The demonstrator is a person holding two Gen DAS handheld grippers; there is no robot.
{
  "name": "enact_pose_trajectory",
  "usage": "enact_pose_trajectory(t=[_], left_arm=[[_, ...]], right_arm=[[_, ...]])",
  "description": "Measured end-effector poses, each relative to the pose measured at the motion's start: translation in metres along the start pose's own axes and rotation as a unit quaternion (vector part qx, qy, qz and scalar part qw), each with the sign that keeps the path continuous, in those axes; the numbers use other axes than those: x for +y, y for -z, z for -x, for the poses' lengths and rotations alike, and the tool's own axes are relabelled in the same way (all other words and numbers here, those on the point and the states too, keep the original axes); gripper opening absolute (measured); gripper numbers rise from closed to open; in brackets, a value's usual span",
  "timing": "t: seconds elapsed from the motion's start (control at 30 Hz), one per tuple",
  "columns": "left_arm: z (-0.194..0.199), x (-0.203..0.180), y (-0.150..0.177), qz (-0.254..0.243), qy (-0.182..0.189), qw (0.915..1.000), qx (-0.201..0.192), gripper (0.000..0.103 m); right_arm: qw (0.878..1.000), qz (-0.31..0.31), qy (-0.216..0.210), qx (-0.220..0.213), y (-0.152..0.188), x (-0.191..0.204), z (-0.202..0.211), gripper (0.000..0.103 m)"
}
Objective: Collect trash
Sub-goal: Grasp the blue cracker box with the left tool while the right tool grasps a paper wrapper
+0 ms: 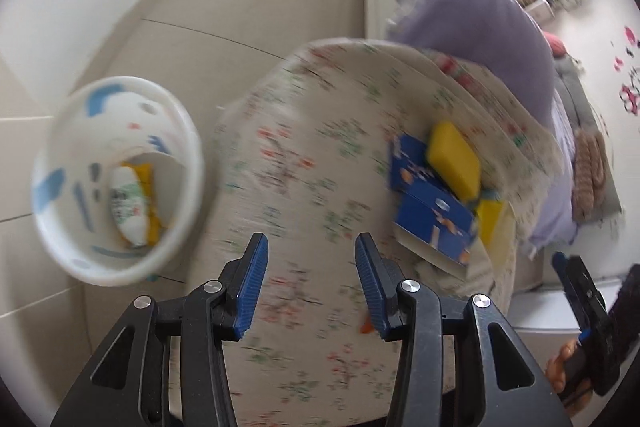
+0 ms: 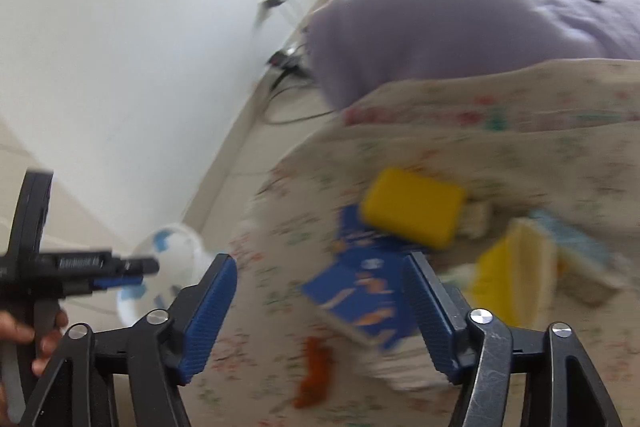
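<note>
Both grippers hang above the floral-cloth desk point(image 1: 304, 155), each with jaws wide and nothing between them. The left gripper point(image 1: 310, 283) is angled down over bare cloth, with the white wastebasket point(image 1: 120, 183) on the floor just beside the desk, apparently placed for short drops; a wrapper already lies inside. The right gripper point(image 2: 320, 315) faces the remaining trash: a blue carton point(image 2: 360, 291), a yellow sponge point(image 2: 412, 211) resting on it, and an orange scrap point(image 2: 316, 371) nearer the jaws.
</note>
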State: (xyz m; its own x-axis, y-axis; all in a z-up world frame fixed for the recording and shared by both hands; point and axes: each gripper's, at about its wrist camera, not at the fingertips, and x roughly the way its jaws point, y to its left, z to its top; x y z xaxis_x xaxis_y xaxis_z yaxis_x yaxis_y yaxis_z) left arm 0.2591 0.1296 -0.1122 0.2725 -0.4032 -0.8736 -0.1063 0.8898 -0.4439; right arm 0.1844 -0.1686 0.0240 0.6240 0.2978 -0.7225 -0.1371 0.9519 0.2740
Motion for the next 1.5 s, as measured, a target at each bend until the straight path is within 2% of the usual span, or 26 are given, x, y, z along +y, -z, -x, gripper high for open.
enact_pose_trajectory(t=[0.07, 0.17, 0.3, 0.43, 0.53, 0.63, 0.67, 0.7, 0.8, 0.93, 1.07, 1.3, 1.4, 1.5], left_arm=[[-0.014, -0.018, 0.005, -0.004, 0.031, 0.9993, 0.019, 0.05], [-0.034, -0.037, 0.013, 0.014, 0.09, 0.9952, 0.034, 0.05], [-0.056, -0.062, 0.025, 0.028, 0.141, 0.9878, 0.06, 0.05], [-0.07, -0.083, 0.027, 0.028, 0.159, 0.985, 0.062, 0.05], [-0.077, -0.093, 0.024, 0.026, 0.147, 0.9879, 0.044, 0.049], [-0.083, -0.098, 0.02, 0.028, 0.129, 0.9908, 0.029, 0.042], [-0.084, -0.1, 0.019, 0.022, 0.123, 0.9918, 0.026, 0.025], [-0.085, -0.103, 0.017, 0.008, 0.109, 0.9937, 0.025, 0.013], [-0.081, -0.112, 0.014, -0.015, 0.094, 0.9954, 0.012, 0.006], [-0.068, -0.121, 0.014, -0.04, 0.1, 0.9942, -0.006, 0.001], [-0.05, -0.123, 0.014, -0.062, 0.093, 0.9933, -0.03, 0.0], [-0.011, -0.102, 0.024, -0.084, 0.075, 0.9919, -0.059, 0.0], [0.002, -0.098, 0.031, -0.097, 0.055, 0.9915, -0.066, 0.0], [0.008, -0.092, 0.037, -0.108, 0.052, 0.9905, -0.067, 0.0]], right_arm=[[0.999, -0.036, 0.007, 0.003, 0.004, -0.025, 0.005, 0.074], [0.995, -0.096, 0.002, 0.02, 0.021, -0.061, 0.0, 0.074], [0.99, -0.128, 0.02, 0.05, 0.037, -0.081, -0.014, 0.074], [0.988, -0.143, 0.019, 0.045, 0.034, -0.092, -0.011, 0.074], [0.987, -0.157, 0.005, 0.044, 0.036, -0.098, -0.006, 0.074], [0.988, -0.143, -0.004, 0.053, 0.038, -0.093, -0.006, 0.074], [0.989, -0.137, -0.005, 0.055, 0.039, -0.092, -0.006, 0.074], [0.99, -0.132, -0.006, 0.057, 0.039, -0.09, -0.007, 0.074], [0.991, -0.115, -0.011, 0.067, 0.041, -0.085, -0.011, 0.074], [0.993, -0.091, -0.01, 0.08, 0.044, -0.08, -0.017, 0.074], [0.996, -0.033, -0.004, 0.08, 0.048, -0.064, -0.016, 0.074], [0.994, 0.071, -0.005, 0.087, 0.063, -0.025, -0.023, 0.074], [0.993, 0.066, -0.007, 0.1, 0.065, -0.022, -0.033, 0.074], [0.995, 0.029, -0.011, 0.093, 0.058, -0.025, -0.037, 0.074]])
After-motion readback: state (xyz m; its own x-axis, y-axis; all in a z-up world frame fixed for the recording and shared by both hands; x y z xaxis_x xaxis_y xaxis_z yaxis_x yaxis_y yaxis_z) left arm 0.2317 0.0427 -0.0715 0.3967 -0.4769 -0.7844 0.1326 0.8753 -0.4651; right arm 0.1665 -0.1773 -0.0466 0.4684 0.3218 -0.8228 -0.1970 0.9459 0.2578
